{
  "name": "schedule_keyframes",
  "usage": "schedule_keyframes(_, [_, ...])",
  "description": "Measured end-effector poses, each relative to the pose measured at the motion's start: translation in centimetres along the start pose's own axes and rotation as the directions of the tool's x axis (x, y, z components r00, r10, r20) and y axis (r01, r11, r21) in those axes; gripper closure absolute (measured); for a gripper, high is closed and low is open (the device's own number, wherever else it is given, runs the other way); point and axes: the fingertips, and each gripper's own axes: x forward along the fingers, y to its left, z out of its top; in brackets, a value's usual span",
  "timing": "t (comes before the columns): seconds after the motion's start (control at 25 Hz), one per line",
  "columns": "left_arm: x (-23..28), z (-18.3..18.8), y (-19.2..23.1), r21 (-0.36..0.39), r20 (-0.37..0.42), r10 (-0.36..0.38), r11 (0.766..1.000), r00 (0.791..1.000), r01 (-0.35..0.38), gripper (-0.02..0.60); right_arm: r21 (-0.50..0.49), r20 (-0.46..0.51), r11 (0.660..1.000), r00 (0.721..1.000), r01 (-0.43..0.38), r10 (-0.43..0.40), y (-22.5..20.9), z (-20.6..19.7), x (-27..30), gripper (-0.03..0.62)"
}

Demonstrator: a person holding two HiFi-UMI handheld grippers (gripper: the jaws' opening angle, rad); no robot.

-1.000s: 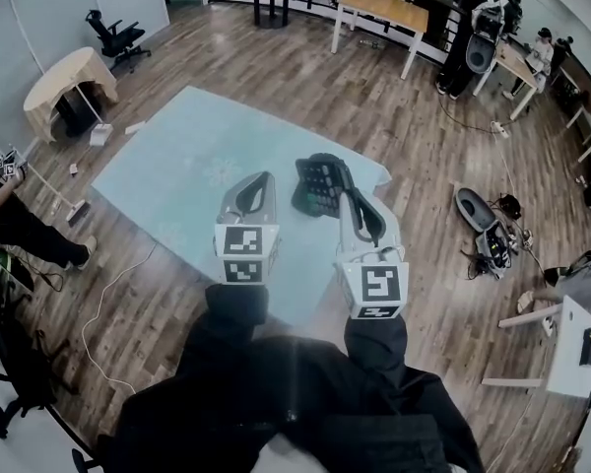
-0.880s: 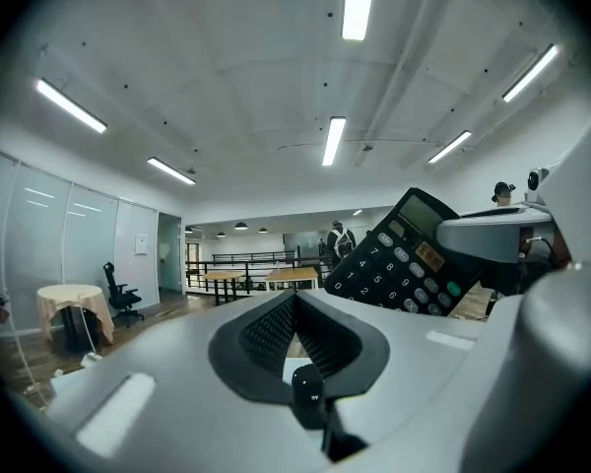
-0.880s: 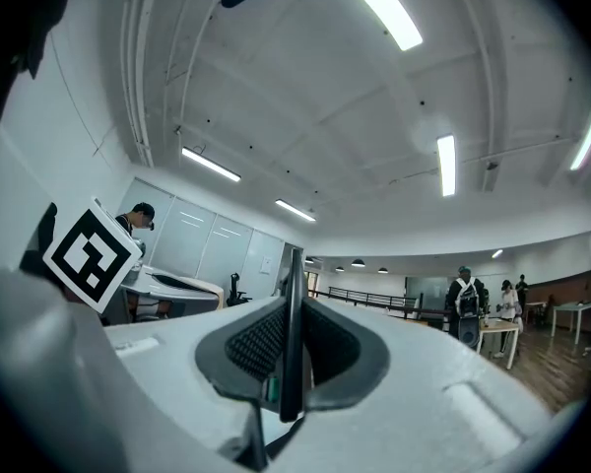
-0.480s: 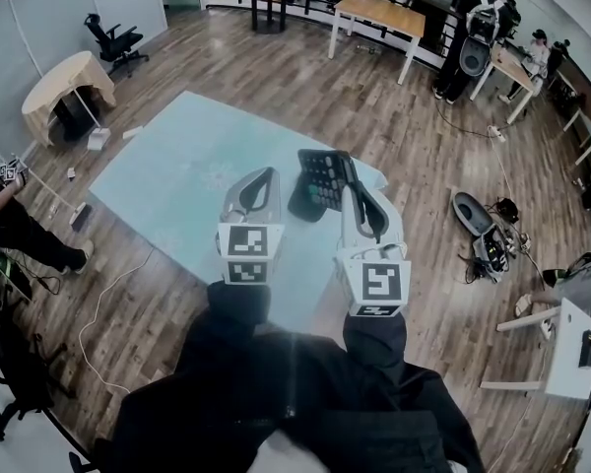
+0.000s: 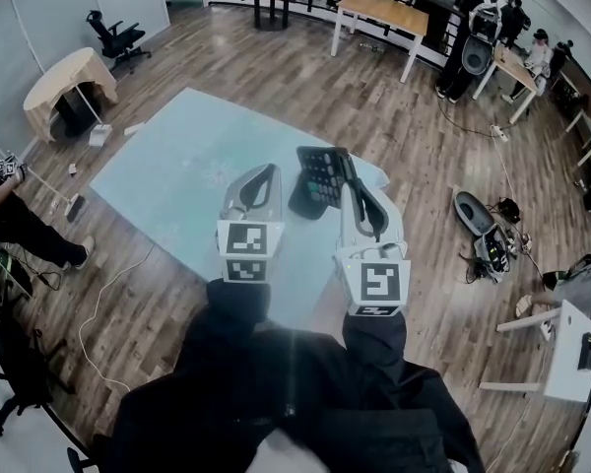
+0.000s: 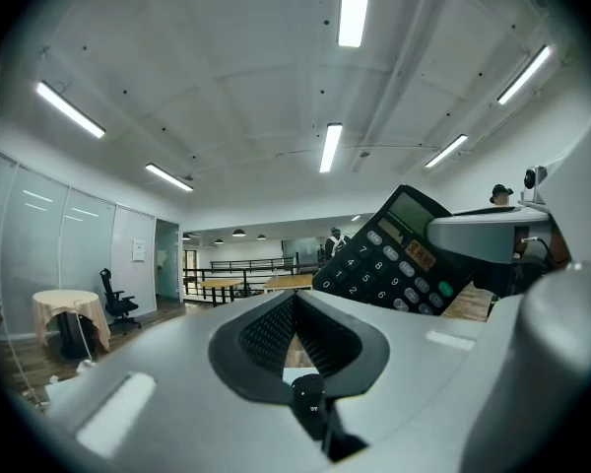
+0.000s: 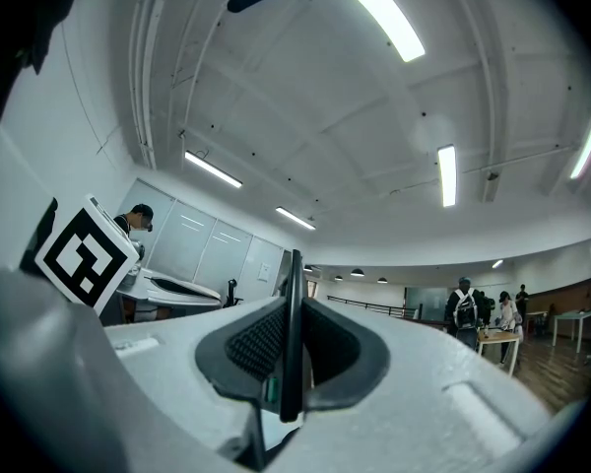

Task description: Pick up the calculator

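The black calculator (image 5: 323,175) hangs in the air above the pale blue mat (image 5: 177,175), held by one edge. My right gripper (image 5: 347,191) is shut on it. In the right gripper view the calculator (image 7: 292,333) shows edge-on as a thin dark slab between the ribbed pads (image 7: 259,341). My left gripper (image 5: 266,177) hovers just left of it with its tips together and nothing between them. In the left gripper view the calculator's keypad and screen (image 6: 399,254) face me at the right, beyond the left gripper (image 6: 295,308).
The mat lies on a wooden floor. A covered round table (image 5: 64,77) and an office chair (image 5: 113,37) stand far left. Wooden tables (image 5: 379,8) stand at the back. Bags and cables (image 5: 483,230) lie at the right, and a seated person (image 5: 10,220) is at the left edge.
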Motion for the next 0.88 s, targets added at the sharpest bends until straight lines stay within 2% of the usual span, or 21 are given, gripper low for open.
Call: schedule_keyframes(0.88, [-1.2,-0.5,-0.5,0.006,-0.011,-0.009,1.0,1.0,0.009,0.578,-0.012,-0.013,1.0,1.0,0.004,-0.004,0.8,0.5,-1.3,0.546])
